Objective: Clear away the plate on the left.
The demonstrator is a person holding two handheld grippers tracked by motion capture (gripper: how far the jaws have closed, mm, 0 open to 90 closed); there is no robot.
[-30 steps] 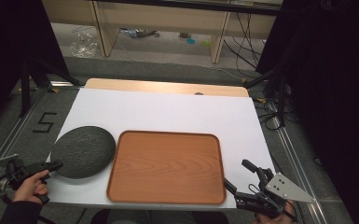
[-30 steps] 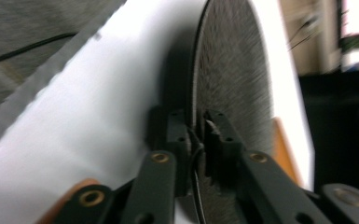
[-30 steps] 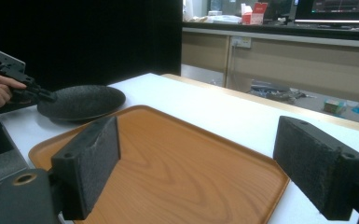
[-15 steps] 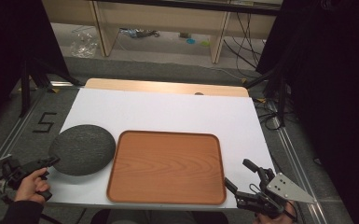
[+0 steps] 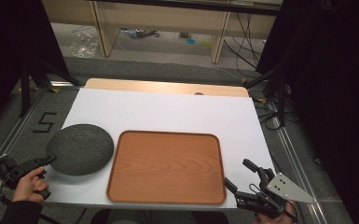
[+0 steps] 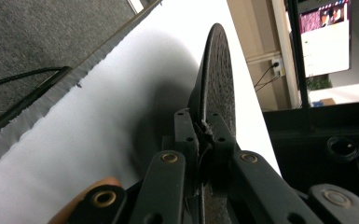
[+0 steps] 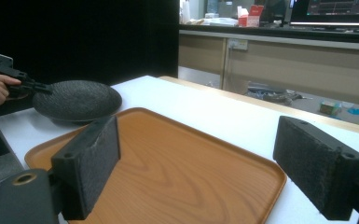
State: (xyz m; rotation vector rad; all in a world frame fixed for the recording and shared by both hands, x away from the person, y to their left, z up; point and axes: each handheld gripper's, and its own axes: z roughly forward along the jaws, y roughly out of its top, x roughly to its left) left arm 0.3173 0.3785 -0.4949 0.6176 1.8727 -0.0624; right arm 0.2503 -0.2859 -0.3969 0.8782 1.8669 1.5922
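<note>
Left hand-held gripper (image 5: 46, 161) clamped on dark plate (image 5: 80, 149) rim, plate just left of wooden tray (image 5: 167, 166) on bench (image 5: 168, 112). Right hand-held gripper (image 5: 242, 179) wide, empty, at tray's near-right corner.

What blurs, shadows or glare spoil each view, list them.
High view: evenly lit, dark curtains either side, sharp dark plate and wooden tray. Left gripper view: near jaws soft, the plate's shadow falls on the white table, bright monitor blown out. Right gripper view: close jaws blurred.
</note>
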